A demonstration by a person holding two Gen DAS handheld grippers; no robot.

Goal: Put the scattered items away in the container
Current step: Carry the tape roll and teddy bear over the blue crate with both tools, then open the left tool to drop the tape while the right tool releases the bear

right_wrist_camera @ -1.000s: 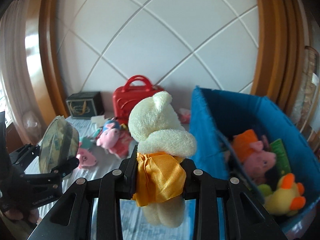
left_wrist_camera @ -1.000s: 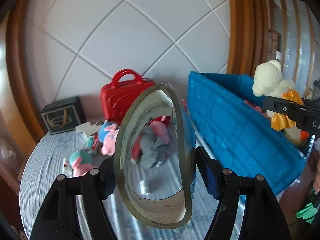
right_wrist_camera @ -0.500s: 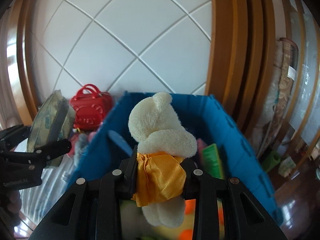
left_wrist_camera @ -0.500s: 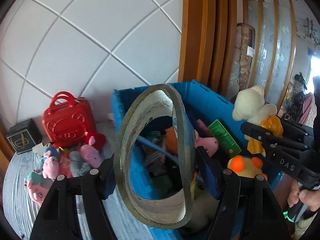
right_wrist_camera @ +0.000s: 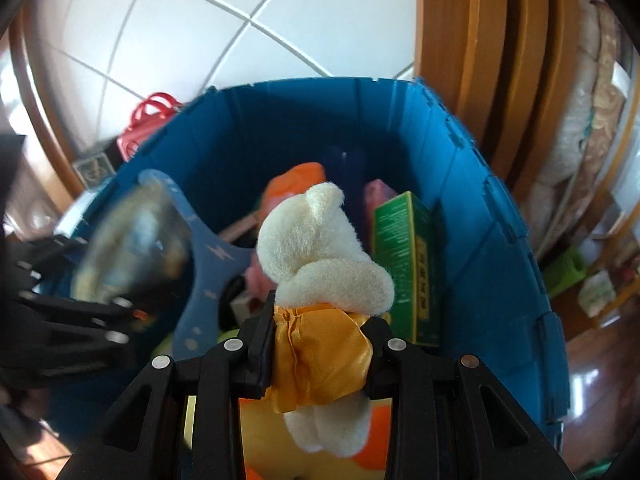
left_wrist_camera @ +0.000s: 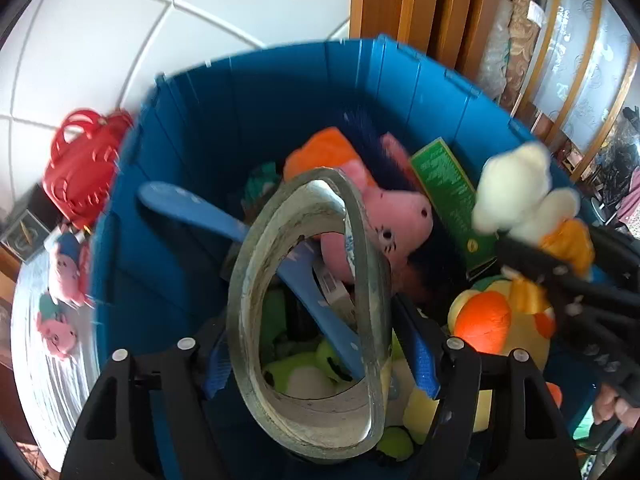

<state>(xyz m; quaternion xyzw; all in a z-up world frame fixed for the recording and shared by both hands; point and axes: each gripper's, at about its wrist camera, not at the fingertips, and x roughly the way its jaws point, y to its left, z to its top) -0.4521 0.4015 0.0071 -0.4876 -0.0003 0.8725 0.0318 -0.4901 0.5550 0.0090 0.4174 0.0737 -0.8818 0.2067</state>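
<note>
Left wrist view shows your left tongs (left_wrist_camera: 316, 344) clamped on the tape roll (left_wrist_camera: 308, 320), held over the open blue container (left_wrist_camera: 280, 80). Your right tongs (right_wrist_camera: 320, 354) are clamped on the cream teddy bear (right_wrist_camera: 320, 248) by its orange cloth, also above the container's toys.

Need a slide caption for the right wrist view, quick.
Right gripper holds a cream bear over the blue bin of toys.

Blue container (left_wrist_camera: 420, 80); cream bear (right_wrist_camera: 320, 248), orange satin wrap; green box (right_wrist_camera: 404, 264).
</note>
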